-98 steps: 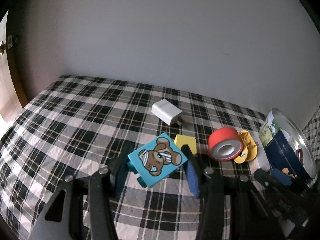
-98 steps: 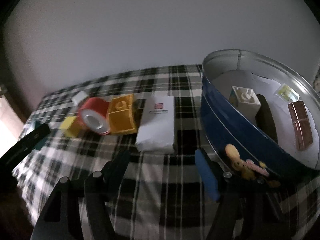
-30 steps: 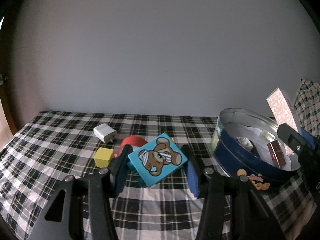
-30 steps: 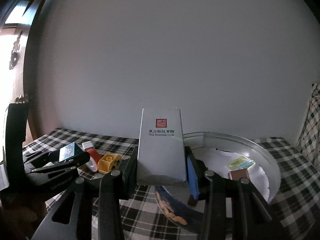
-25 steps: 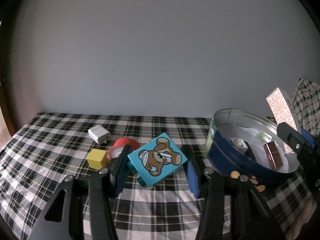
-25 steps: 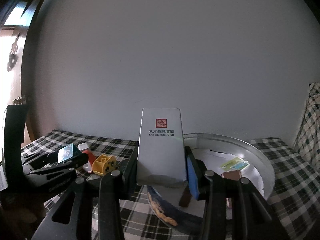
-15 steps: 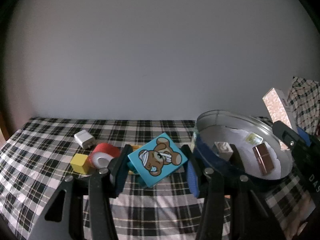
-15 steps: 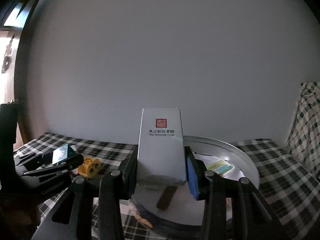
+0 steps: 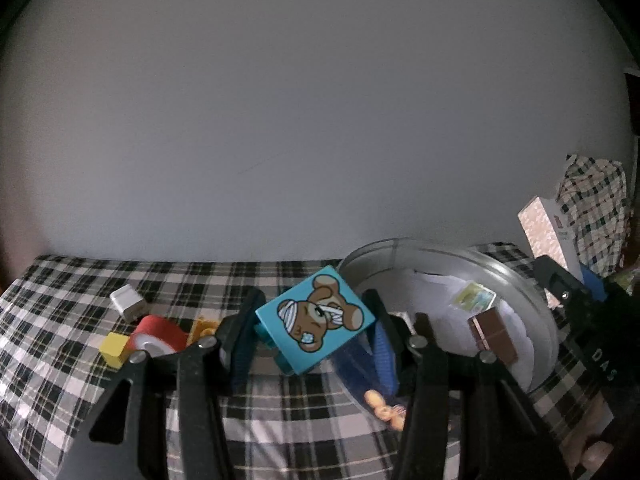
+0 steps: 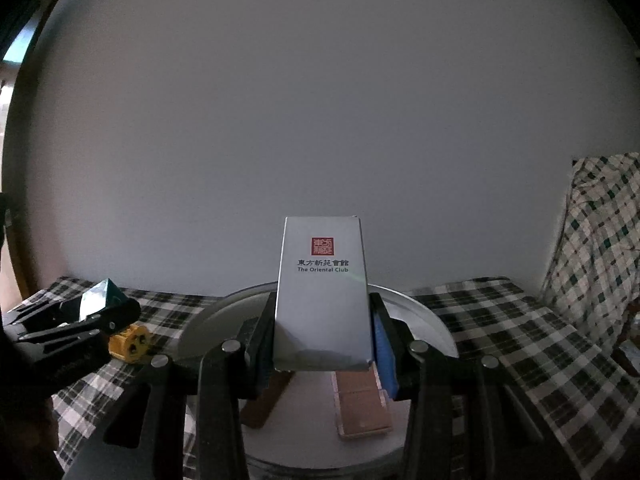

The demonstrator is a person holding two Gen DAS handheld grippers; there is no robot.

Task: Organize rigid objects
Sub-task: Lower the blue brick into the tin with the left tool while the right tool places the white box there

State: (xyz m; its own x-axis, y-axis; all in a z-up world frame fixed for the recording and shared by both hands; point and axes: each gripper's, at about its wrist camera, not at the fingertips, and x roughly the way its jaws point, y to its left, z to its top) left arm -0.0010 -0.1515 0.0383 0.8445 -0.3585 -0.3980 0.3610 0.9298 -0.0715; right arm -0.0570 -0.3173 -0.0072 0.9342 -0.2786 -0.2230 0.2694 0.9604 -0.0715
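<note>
My left gripper (image 9: pixel 314 330) is shut on a turquoise block with a bear picture (image 9: pixel 316 326), held above the cloth at the left rim of the round metal tin (image 9: pixel 532 292). My right gripper (image 10: pixel 322 334) is shut on a white "The Oriental Club" box (image 10: pixel 322 292), held upright over the tin (image 10: pixel 424 312). The tin holds brown flat pieces (image 10: pixel 362 408) and a small card (image 9: pixel 474 298). In the left wrist view the right gripper (image 9: pixel 576 300) and its box (image 9: pixel 546 232) show at the far right. In the right wrist view the left gripper (image 10: pixel 100 312) shows at the left.
On the black-and-white plaid cloth (image 9: pixel 72 280) left of the tin lie a white charger (image 9: pixel 127 301), a red tape roll (image 9: pixel 154 334), a yellow cube (image 9: pixel 114 346) and a yellow toy block (image 10: pixel 130 342). A plain wall rises behind. Plaid fabric (image 10: pixel 600 232) hangs at the right.
Both grippers have moved toward the tin. The right gripper with the white box now hangs over the tin's inside. The left gripper with the bear block has shifted right to the tin's rim.
</note>
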